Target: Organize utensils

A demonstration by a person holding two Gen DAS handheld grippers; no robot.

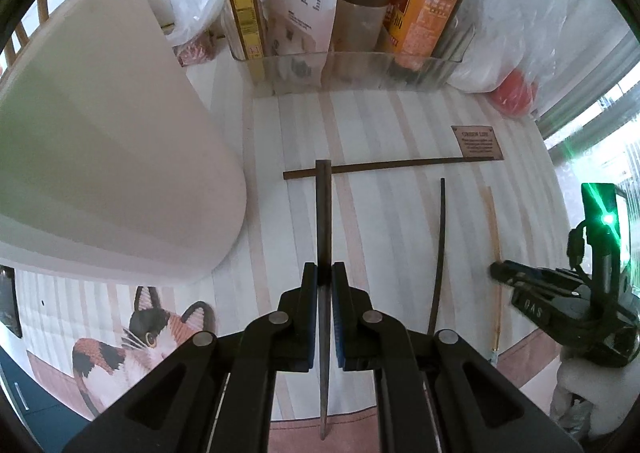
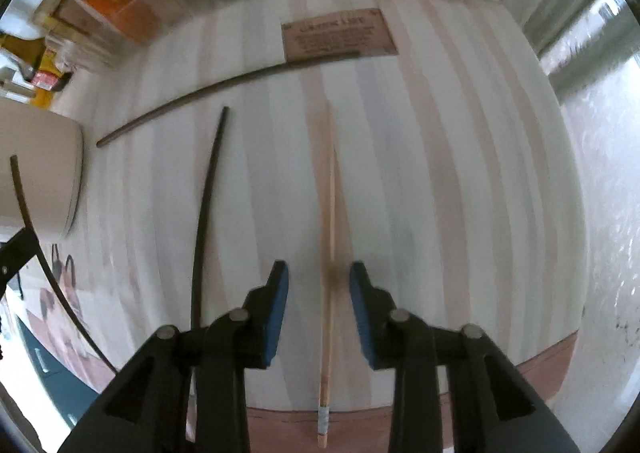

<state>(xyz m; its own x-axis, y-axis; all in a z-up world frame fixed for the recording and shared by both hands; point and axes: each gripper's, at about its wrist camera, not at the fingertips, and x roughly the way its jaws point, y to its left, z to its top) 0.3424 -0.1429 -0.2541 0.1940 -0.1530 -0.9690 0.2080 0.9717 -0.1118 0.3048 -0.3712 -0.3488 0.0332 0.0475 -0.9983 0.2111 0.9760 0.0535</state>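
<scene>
Pinching dark chopstick (image 1: 323, 237) in left fingers (image 1: 346, 293), right fingers (image 2: 280, 293) spread astride pale chopstick (image 2: 330, 237), white board (image 1: 100, 141) beside.

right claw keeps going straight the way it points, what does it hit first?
Most likely the light wooden chopstick lying between the open right claw's fingers, on the striped tablecloth. Height above it is hard to judge through the fisheye.

You have four chopsticks in view: one dark chopstick (image 1: 324, 237) raised off the striped cloth, one dark stick (image 1: 384, 168) lying crosswise, another dark one (image 1: 439, 249) lengthwise, and a pale bamboo chopstick (image 2: 329, 277) just beside it.
</scene>
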